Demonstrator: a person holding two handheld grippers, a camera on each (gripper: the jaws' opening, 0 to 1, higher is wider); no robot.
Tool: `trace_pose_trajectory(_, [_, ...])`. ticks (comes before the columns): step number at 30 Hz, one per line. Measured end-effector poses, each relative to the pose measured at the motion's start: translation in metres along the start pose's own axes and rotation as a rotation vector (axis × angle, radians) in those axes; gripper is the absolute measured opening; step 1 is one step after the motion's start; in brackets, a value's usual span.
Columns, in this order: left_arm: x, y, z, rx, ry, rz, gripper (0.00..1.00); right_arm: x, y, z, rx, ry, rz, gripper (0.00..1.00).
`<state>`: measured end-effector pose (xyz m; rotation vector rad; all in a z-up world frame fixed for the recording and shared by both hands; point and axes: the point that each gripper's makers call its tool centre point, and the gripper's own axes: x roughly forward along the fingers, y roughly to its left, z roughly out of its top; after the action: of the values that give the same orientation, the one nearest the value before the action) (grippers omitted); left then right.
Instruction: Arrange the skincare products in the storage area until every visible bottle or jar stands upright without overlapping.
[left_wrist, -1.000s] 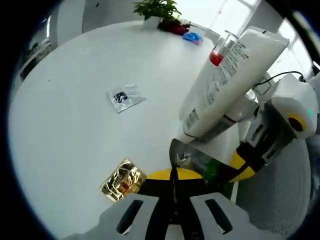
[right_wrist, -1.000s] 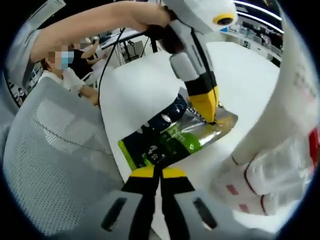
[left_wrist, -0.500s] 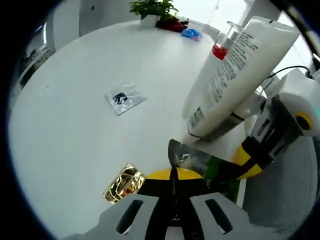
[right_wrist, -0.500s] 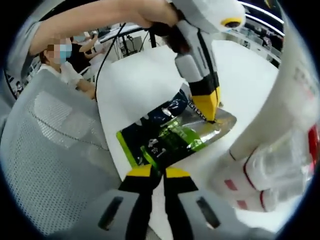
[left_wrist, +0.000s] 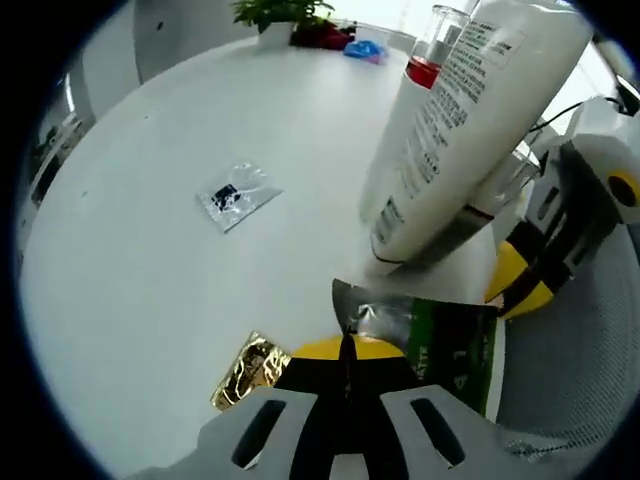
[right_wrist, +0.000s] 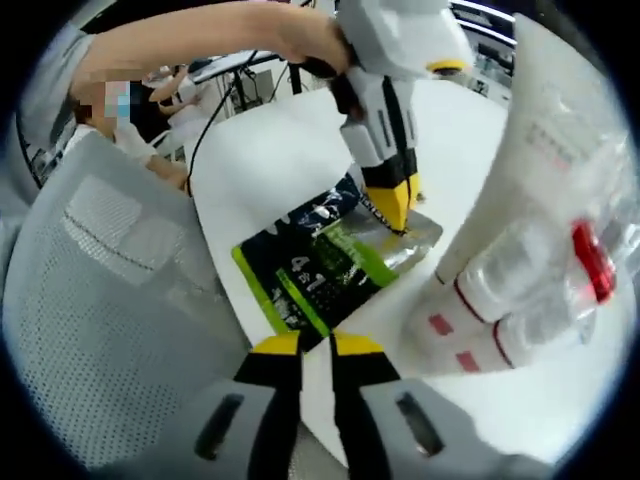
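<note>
My left gripper (left_wrist: 347, 338) is shut on the silver end of a dark green and silver sachet (left_wrist: 447, 345), which lies near the table edge. The right gripper view has that sachet (right_wrist: 318, 275) flat on the table, with the left gripper (right_wrist: 397, 222) pinching its far end. My right gripper (right_wrist: 315, 346) sits at the sachet's near corner, its jaws a narrow gap apart. A tall white tube (left_wrist: 470, 120) stands upright just beyond the sachet. A small clear bottle of red liquid (left_wrist: 425, 50) is behind it. The right gripper (left_wrist: 518, 283) comes in from the right.
A gold foil packet (left_wrist: 248, 368) and a clear sachet (left_wrist: 232, 195) lie on the round white table (left_wrist: 150, 260). A potted plant (left_wrist: 280, 12) and a blue item (left_wrist: 365, 48) stand at the far edge. A grey mesh chair (right_wrist: 100, 300) is beside the table, with a seated person behind it.
The sachet has turned and now lies flatter, showing more of its printed face. My right gripper has drawn back to its corner. The left gripper keeps its hold.
</note>
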<state>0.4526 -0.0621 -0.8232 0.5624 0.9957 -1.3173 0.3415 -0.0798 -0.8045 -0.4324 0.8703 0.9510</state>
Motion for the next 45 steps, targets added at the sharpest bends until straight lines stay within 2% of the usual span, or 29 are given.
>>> trace_pose_trajectory(4, [0.0, 0.002, -0.001, -0.007, -0.003, 0.006, 0.0, 0.003, 0.003, 0.01, -0.027, -0.018, -0.006, 0.12])
trace_pose_trajectory(10, [0.0, 0.004, 0.001, -0.009, -0.011, 0.017, 0.0, 0.021, 0.004, 0.021, -0.098, -0.017, -0.015, 0.18])
trace_pose_trajectory(13, [0.001, 0.004, 0.001, 0.006, -0.009, 0.015, 0.0, 0.028, 0.002, 0.024, -0.119, -0.008, -0.019, 0.19])
trace_pose_trajectory(18, [0.002, 0.003, 0.002, -0.005, -0.017, 0.012, 0.0, 0.036, 0.002, 0.025, -0.163, 0.014, -0.025, 0.26])
trace_pose_trajectory(25, [0.002, 0.005, 0.002, -0.016, -0.027, 0.01, 0.0, 0.046, 0.007, 0.025, -0.169, 0.031, -0.007, 0.29])
trace_pose_trajectory(32, [0.003, 0.006, 0.007, -0.002, -0.045, 0.015, 0.0, 0.048, 0.003, 0.025, -0.168, 0.047, -0.021, 0.28])
trace_pose_trajectory(34, [0.002, 0.011, 0.01, 0.032, -0.063, 0.045, 0.01, 0.049, 0.003, 0.025, -0.179, 0.052, -0.03, 0.28])
trace_pose_trajectory(37, [0.002, 0.011, 0.009, 0.033, -0.064, 0.042, 0.02, 0.049, 0.003, 0.025, -0.178, 0.053, -0.033, 0.28])
trace_pose_trajectory(39, [-0.001, 0.014, 0.012, 0.039, -0.083, 0.063, 0.02, 0.049, 0.002, 0.024, -0.169, 0.05, -0.034, 0.28])
trace_pose_trajectory(43, [-0.019, 0.028, 0.02, 0.045, -0.13, 0.123, 0.0, 0.049, 0.001, 0.024, -0.16, 0.051, -0.042, 0.3])
trace_pose_trajectory(45, [-0.025, 0.032, 0.018, 0.027, -0.131, 0.131, 0.05, 0.049, 0.0, 0.024, -0.154, 0.052, -0.047, 0.32])
